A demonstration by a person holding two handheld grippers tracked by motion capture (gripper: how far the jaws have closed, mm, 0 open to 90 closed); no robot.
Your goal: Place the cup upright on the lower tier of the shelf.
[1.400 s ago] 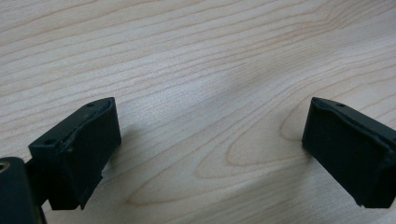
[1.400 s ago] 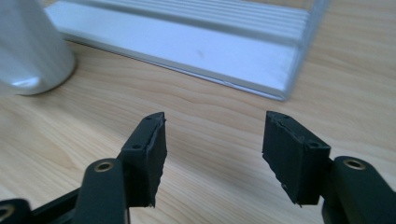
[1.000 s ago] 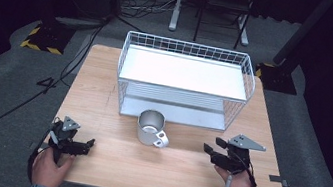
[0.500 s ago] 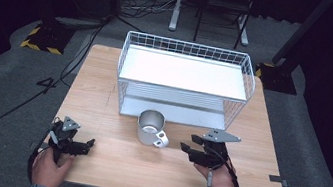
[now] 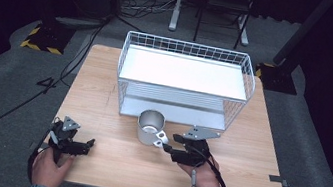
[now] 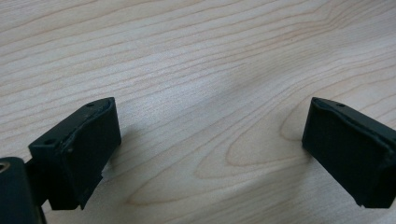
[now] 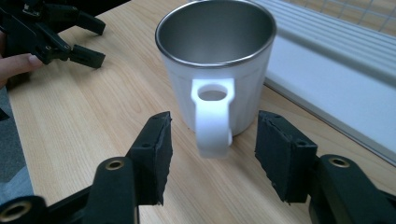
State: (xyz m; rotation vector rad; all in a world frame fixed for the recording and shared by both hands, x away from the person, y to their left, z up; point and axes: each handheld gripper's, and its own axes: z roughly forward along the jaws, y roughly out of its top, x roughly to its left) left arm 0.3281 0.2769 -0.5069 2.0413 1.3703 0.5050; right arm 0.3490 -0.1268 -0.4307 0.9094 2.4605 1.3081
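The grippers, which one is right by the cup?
The right gripper: its open jaws sit either side of the cup's handle. The left gripper rests far off on bare table.

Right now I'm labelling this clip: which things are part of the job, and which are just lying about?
In play:
steel mug with white handle
right gripper, open, jaws either side of the handle
wooden table

Idle:
white wire two-shelf rack
left gripper, open on bare wood

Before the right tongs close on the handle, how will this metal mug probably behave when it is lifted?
The mug looks rigid: thin steel wall, no flex expected. It is empty inside, so probably light. The handle is a smooth, narrow strap between the open right tongs, so it may slip or let the mug swing. Upright on the wooden table, it seems stable, though a high push might tip it.
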